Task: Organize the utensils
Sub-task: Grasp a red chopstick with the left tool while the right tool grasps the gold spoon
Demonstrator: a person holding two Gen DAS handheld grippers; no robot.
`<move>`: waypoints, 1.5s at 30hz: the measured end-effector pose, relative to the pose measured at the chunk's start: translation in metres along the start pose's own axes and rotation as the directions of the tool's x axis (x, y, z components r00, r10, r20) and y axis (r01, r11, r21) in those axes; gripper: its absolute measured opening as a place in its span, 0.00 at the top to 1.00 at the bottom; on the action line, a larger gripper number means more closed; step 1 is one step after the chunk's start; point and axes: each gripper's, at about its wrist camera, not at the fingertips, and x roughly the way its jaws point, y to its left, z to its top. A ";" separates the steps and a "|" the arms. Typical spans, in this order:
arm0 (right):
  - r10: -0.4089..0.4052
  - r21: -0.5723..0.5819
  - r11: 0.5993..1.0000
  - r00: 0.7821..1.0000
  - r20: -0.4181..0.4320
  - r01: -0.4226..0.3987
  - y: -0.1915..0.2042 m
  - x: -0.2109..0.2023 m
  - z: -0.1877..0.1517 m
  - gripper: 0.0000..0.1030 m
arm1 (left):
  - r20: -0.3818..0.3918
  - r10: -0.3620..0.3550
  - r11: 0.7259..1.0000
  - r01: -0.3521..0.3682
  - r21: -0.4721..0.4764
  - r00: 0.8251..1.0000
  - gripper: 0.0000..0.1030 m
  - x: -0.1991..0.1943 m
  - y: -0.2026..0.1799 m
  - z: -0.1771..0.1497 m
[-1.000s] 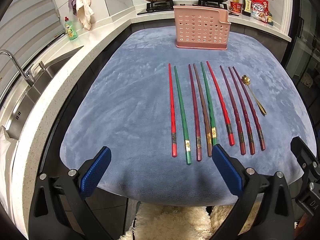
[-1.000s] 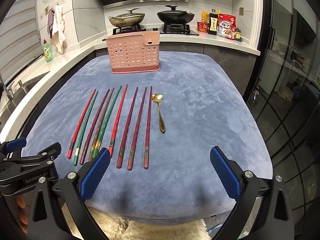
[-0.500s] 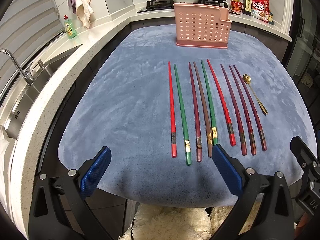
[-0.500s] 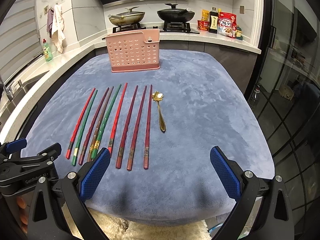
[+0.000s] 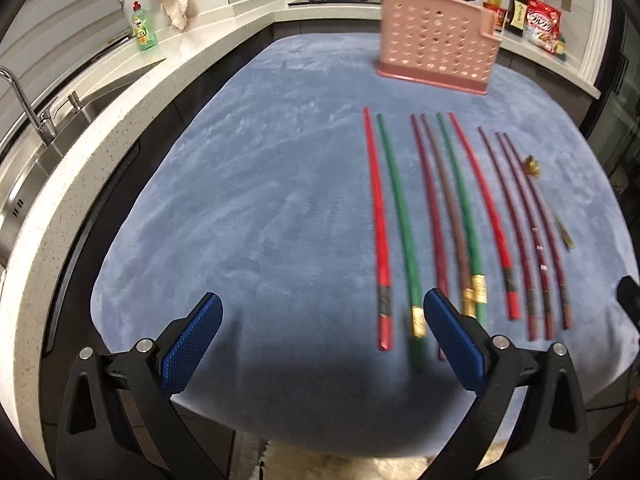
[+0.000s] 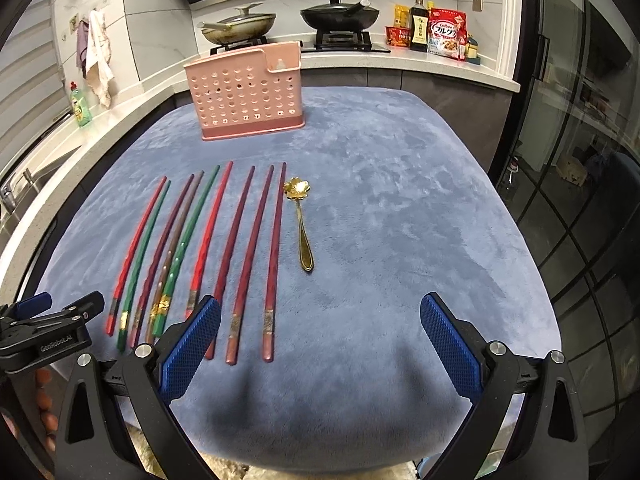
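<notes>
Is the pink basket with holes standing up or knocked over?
Standing up. The pink perforated plastic utensil holder sits upright on its base on the blue velvety mat.

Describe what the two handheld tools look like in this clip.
Both match. The left tool and right tool each have two black, triangular cut-out arms with silver bolts, tipped with blue diamond-textured pads. In the right view, the left tool's black body carries white "GenRobot.AI" lettering. No cables, hands or sleeves are clearly visible.

left gripper and right gripper: each level and low, jaws spread wide, blue pads facing inward, nothing held between them.
</notes>
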 end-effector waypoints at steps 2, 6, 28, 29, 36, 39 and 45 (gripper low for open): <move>0.002 -0.001 1.000 1.000 -0.004 -0.002 0.000 0.005 0.002 0.07 | -0.014 -0.009 1.000 0.009 -0.007 1.000 0.07 0.007 0.002 0.000; 0.007 -0.006 1.000 1.000 -0.009 -0.007 0.000 0.017 0.007 0.07 | -0.070 -0.045 0.999 0.045 -0.007 0.997 0.16 0.022 -0.001 -0.006; 0.128 0.075 0.989 0.990 -0.051 -0.124 -0.007 0.090 0.038 0.72 | -0.103 -0.162 0.986 0.156 -0.066 0.981 0.89 0.030 0.010 -0.002; 0.135 0.083 0.988 0.989 -0.059 -0.130 -0.008 0.093 0.037 0.74 | -0.103 -0.163 0.985 0.157 -0.067 0.981 0.89 0.031 0.010 -0.003; 0.183 0.108 0.979 0.980 -0.074 -0.175 -0.011 0.104 0.027 0.85 | -0.095 -0.162 0.985 0.156 -0.073 0.982 0.89 0.031 0.009 -0.004; 0.209 0.134 0.971 0.976 -0.060 -0.199 -0.016 0.105 0.024 0.85 | -0.094 -0.160 0.985 0.154 -0.073 0.983 0.89 0.031 0.010 -0.004; 0.227 0.147 0.966 0.972 -0.069 -0.215 -0.019 0.102 0.024 0.98 | -0.092 -0.170 0.983 0.163 -0.085 0.981 0.89 0.030 0.012 -0.003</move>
